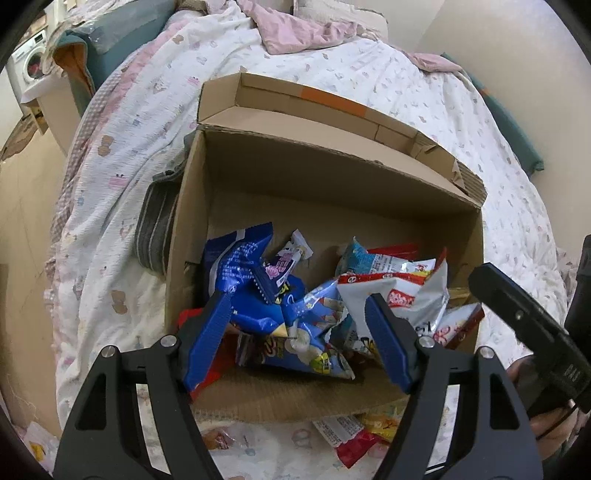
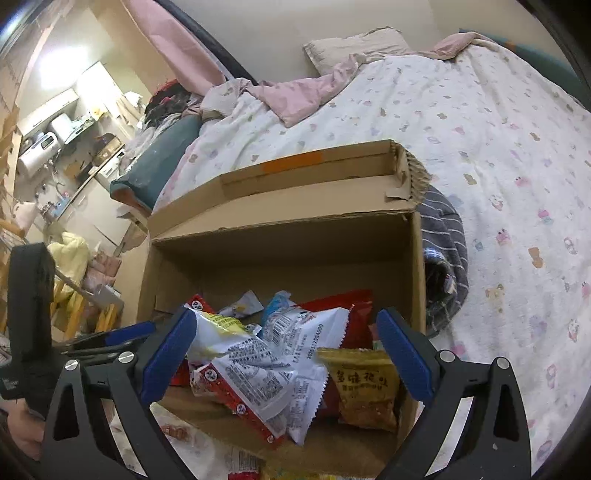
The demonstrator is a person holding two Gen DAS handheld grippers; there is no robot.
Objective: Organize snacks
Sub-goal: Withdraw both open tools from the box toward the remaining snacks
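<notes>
An open cardboard box (image 1: 295, 177) (image 2: 277, 258) stands on the bed with several snack packets inside. My left gripper (image 1: 297, 299) hangs open over its near left part. Blue snack bags (image 1: 251, 280) lie loose between and below the blue pads, which do not press them. My right gripper (image 2: 286, 314) is wide open above the box's near right part. A white and red packet (image 2: 258, 362) lies between its fingers, draped over other packets, beside a yellow packet (image 2: 364, 387). The right gripper's black body (image 1: 517, 314) shows at the edge of the left wrist view.
Loose packets (image 1: 343, 428) lie on the bedsheet in front of the box. A grey striped cloth (image 1: 155, 225) (image 2: 447, 258) is bunched against the box's side. A pink quilt (image 1: 295, 29) and a pillow (image 2: 354, 44) lie at the head of the bed, and a washing machine (image 1: 29, 62) stands off to the left.
</notes>
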